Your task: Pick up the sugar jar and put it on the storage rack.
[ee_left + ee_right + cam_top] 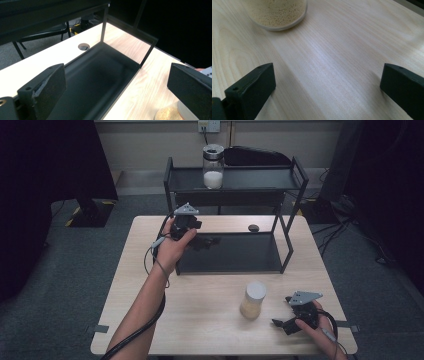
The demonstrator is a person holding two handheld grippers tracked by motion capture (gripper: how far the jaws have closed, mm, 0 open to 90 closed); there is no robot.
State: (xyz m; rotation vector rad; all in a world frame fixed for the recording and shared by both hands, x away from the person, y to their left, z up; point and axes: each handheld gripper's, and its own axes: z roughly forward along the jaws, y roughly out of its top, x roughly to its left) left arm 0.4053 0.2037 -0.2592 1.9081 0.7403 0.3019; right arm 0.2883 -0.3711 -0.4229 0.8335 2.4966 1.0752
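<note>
Grain-filled jar stands near worktop front edge, likely heavy, smooth, breakable: grip mid-body; right gripper wide, empty, beside it; left gripper wide over the rack's lower shelf.

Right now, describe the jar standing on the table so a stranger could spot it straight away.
Start at the black two-tier rack on the wooden table. In front of it, near the right claw, stands a jar of tan grains. The jar on the top shelf holds white powder instead.
</note>
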